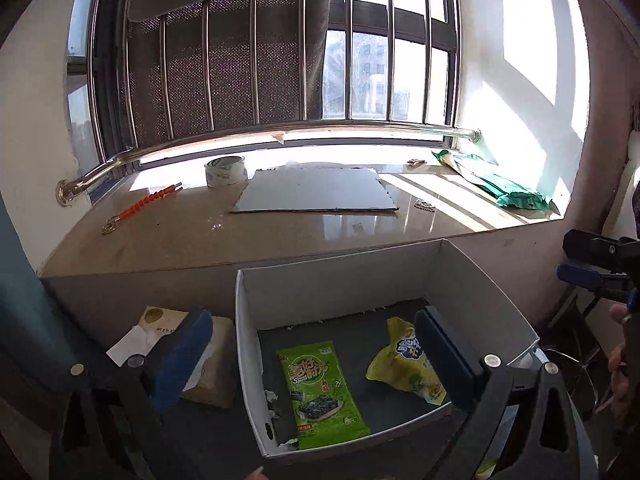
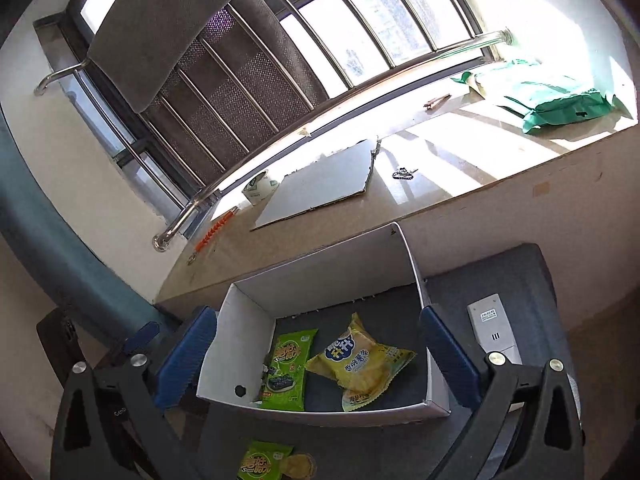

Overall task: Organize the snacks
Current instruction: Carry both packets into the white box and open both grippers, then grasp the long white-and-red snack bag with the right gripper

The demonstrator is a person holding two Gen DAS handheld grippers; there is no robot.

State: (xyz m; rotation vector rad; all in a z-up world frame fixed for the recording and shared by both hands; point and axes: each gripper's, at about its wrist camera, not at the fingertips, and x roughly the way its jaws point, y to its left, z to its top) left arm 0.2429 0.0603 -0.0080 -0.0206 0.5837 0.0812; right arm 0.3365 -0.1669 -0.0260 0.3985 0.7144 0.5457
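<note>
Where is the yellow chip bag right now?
The yellow chip bag lies on the dark floor of the white box, on its right half, beside the green seaweed packet; both wrist views show it.

My left tool's blue finger (image 1: pixel 182 354) hides the middle of the tan paper packet (image 1: pixel 214 364) outside the white cardboard box (image 1: pixel 248 344). My right finger covers a corner of the yellow chip bag (image 1: pixel 404 364). A second green seaweed packet (image 2: pixel 264 462) is cut off at the bottom edge. The white remote's (image 2: pixel 492 328) label is too small to read.
</note>
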